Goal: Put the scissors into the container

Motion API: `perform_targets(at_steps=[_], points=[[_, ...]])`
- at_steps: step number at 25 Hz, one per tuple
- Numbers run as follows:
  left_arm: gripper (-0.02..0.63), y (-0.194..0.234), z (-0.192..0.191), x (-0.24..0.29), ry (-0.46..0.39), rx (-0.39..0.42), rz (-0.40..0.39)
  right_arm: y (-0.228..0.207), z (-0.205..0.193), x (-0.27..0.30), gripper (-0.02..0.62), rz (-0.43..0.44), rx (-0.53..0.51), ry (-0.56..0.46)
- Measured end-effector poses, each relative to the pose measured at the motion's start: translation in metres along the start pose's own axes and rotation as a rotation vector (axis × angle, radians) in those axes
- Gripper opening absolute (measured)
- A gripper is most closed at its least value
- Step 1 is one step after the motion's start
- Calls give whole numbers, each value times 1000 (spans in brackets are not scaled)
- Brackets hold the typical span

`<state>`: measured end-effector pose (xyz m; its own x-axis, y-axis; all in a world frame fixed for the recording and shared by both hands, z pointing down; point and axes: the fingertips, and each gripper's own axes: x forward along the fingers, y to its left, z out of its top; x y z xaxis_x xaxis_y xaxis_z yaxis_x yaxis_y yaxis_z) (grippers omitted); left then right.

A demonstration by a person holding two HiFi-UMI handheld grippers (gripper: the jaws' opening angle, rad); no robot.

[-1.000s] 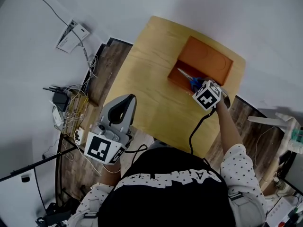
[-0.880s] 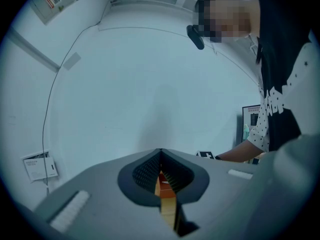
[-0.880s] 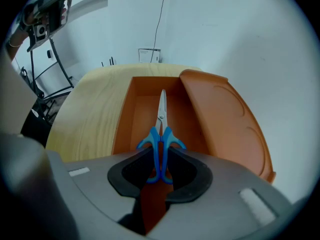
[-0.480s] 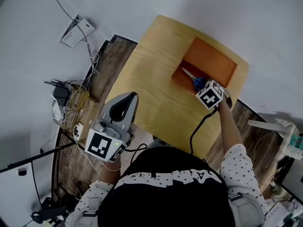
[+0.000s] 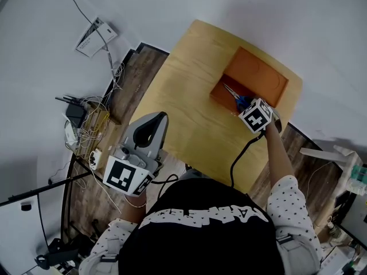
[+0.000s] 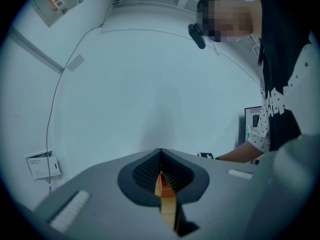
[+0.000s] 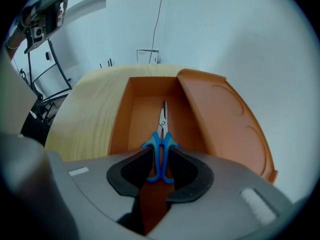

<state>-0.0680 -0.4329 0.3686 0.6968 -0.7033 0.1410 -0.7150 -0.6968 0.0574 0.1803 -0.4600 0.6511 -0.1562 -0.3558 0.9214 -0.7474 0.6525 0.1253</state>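
Right tongs (image 7: 160, 158) were opening around the scissors (image 7: 162, 134), which had sunk deeper into the container (image 7: 120, 119); left tongs (image 6: 160, 156) stayed closed, empty.

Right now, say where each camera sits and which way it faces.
Head view: on the person's head, looking steeply down on table, left claw, right claw, torso.
Left gripper view: rides the shut left claw, facing a white wall; sleeve visible.
Right gripper view: rides the right claw, jaws opening round the scissors, facing into the container.
Head and right gripper views share scissors and container.
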Motion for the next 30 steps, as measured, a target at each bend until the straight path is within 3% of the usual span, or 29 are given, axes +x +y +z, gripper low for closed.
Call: perform_targets(at_steps=[6, 12, 15, 25, 30], points=[[2, 0, 3, -3, -10, 2, -6, 0, 5, -7, 113, -18, 62, -43], [2, -1, 8, -4, -26, 7, -20, -8, 19, -37, 14, -80, 251, -223], [2, -4, 9, -4, -34, 10, -39, -10, 24, -60, 14, -117, 312, -305], [2, -19, 19, 0, -62, 27, -120, 1, 38, -151, 14, -225, 402, -543], [2, -31, 23, 4, -76, 34, -177, 9, 37, -194, 14, -331, 344, -590]])
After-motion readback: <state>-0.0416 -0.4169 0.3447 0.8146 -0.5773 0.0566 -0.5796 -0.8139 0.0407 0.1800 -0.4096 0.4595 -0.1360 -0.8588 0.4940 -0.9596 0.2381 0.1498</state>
